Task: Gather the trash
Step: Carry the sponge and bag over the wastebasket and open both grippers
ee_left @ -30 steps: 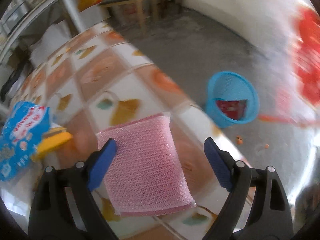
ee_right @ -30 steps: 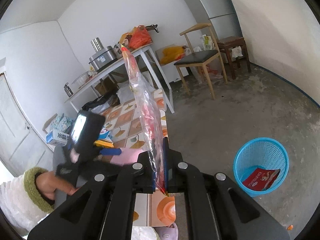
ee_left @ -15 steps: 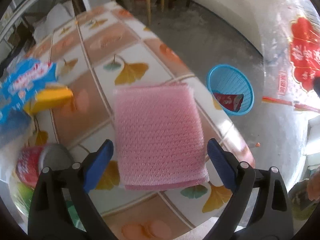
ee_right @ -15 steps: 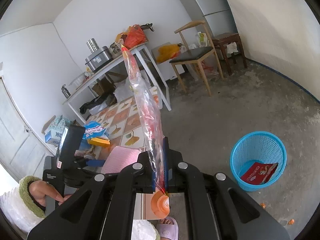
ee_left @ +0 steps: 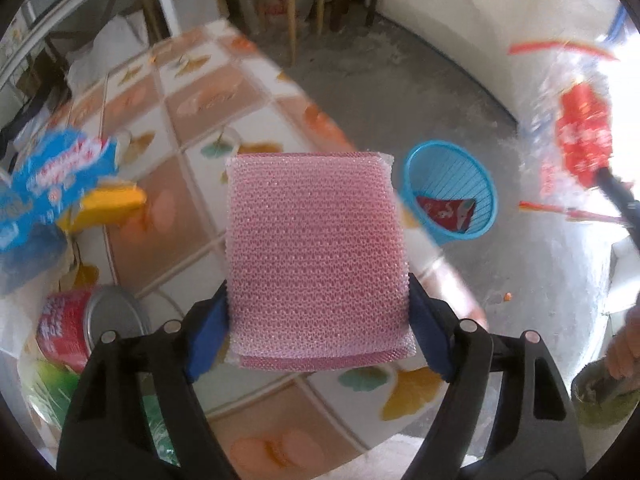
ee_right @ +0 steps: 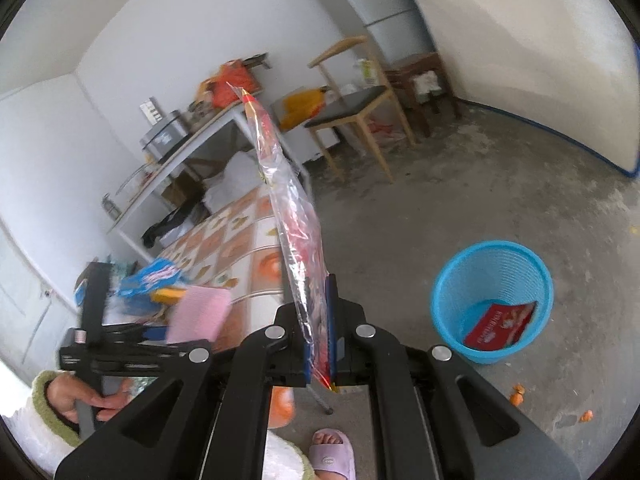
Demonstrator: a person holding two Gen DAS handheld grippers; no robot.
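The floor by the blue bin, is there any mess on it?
Yes. A few small orange scraps lie on the bare floor beside the blue bin, not inside it. Only a red packet lies in the bin.

I'm in a plain room of a home: bare concrete floor (ee_right: 480, 184), white walls, a wooden chair (ee_right: 356, 108), a white side table (ee_right: 200, 140) crowded with a metal cooker and bags, a tall pale fridge (ee_right: 384, 4), and my slippered foot (ee_right: 332, 456) below
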